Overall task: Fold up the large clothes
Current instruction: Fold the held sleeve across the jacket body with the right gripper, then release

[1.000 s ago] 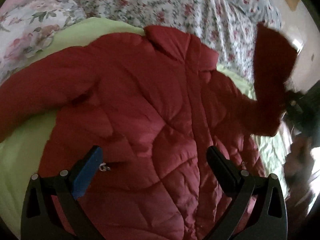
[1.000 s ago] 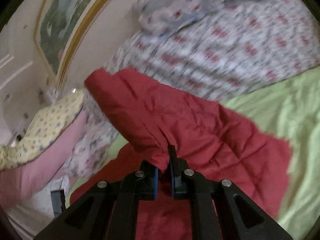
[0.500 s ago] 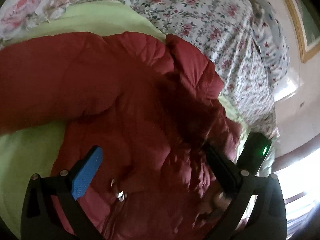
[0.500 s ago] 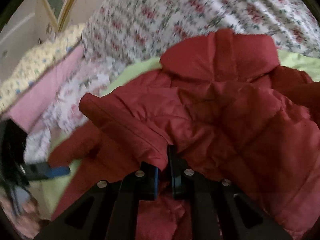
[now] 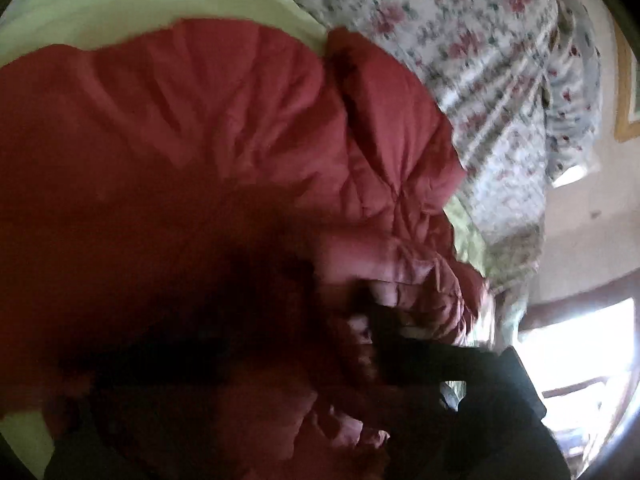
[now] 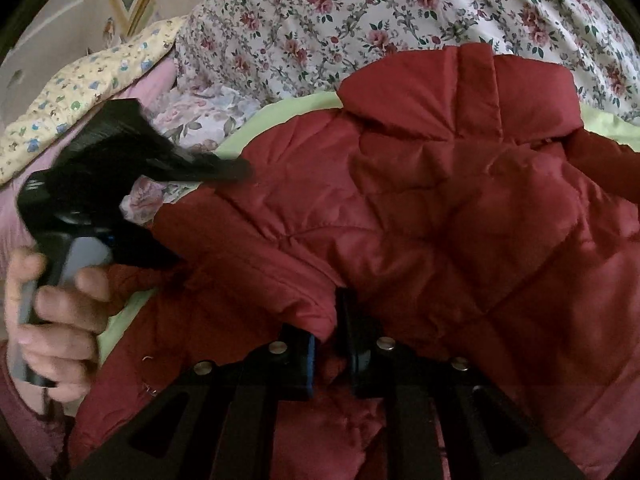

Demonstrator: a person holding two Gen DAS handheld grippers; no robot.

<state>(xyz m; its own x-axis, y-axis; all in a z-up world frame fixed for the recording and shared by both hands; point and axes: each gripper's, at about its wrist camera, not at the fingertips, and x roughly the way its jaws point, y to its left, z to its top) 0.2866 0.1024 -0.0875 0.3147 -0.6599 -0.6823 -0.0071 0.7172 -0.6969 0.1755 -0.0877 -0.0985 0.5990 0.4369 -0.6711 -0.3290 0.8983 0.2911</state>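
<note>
A red quilted jacket (image 6: pixel 440 220) lies on a light green sheet (image 6: pixel 288 108), collar (image 6: pixel 460 92) toward the far side. My right gripper (image 6: pixel 329 344) pinches the sleeve cuff, folded across the jacket's front. Its jaws are opening slightly, with the cuff still between the pads. At the left of the right wrist view, a hand (image 6: pixel 52 312) holds my left gripper (image 6: pixel 208 216). Its fingers stand apart over the jacket's edge and are closing. The left wrist view is blurred and dark, pressed close to the jacket (image 5: pixel 240 120); its own fingers are hidden. The right gripper's black body (image 5: pixel 460 364) shows there.
Floral bedding (image 6: pixel 360 20) covers the bed beyond the jacket. A yellow patterned pillow (image 6: pixel 80 88) lies on pink cloth at the far left. A bright window (image 5: pixel 580 352) and a wall lie to the right in the left wrist view.
The right gripper brought the raised sleeve down across the jacket, then stayed still. The left gripper pushed in low against the jacket beside the right one, and its view has gone dark and blurred.
</note>
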